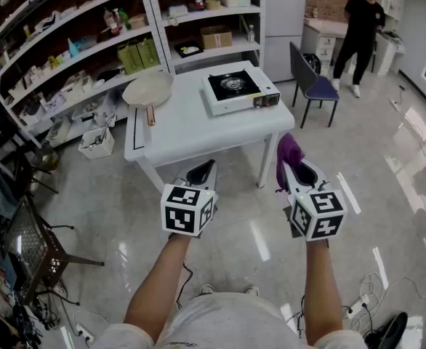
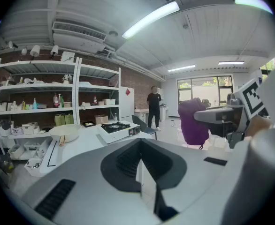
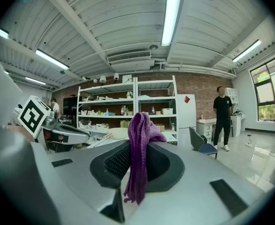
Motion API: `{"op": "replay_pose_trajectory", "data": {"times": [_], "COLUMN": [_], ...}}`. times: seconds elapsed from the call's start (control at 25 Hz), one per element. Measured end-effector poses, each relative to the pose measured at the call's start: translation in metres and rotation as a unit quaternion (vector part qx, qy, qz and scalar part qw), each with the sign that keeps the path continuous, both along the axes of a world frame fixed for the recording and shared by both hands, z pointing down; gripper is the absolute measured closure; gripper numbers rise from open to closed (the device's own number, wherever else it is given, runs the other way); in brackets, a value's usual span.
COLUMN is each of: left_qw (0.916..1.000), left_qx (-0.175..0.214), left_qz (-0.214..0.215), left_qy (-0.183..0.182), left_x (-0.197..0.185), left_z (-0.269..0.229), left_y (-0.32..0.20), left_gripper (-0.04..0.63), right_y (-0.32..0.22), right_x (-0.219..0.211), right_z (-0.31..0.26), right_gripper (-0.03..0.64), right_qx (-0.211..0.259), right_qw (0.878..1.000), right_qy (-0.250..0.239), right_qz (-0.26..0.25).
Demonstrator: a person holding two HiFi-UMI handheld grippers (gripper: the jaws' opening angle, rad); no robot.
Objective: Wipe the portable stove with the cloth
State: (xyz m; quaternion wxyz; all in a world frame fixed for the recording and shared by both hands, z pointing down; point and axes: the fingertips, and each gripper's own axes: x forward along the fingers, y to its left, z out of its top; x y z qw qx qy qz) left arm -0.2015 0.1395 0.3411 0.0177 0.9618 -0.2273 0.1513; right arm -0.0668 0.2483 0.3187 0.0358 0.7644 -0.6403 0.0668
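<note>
A white table point(image 1: 191, 133) stands on a glossy pale floor point(image 1: 387, 217). A pale frying pan point(image 1: 147, 89) lies at the table's far left corner, its wooden handle pointing back along the tabletop. Behind run white shelves point(image 1: 89, 46) crowded with bottles and boxes, among them green cartons point(image 1: 139, 55) and a cardboard box point(image 1: 216, 36). A blue-seated chair point(image 1: 313, 86) sits just right of the table. A person in black point(image 1: 360, 35) stands well beyond, beside a counter. A white basket point(image 1: 97, 142) rests on the floor by the shelves.
</note>
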Motion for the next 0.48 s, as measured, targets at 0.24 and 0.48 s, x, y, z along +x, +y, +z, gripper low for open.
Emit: {"op": "replay_pose_trajectory", "data": {"times": [0.24,0.48], "left_qw": [0.9999,0.9994], "left_qx": [0.001,-0.001], "left_qz": [-0.011,-0.034], "left_qy": [0.001,0.005], "left_x": [0.009,0.021], "left_z": [-0.001,0.001], "left_y": [0.01,0.016], "left_gripper": [0.592,0.592], "right_y": [0.009,0.012], "right_x": [0.007,0.02], "right_z": [0.001,0.009], "right_gripper": [0.555,0.555], "right_qx": [0.001,-0.002], "right_qw": [1.0,0.999], "right_qy": [-0.001,-0.003], "right_qz": [-0.014,-0.042]}}
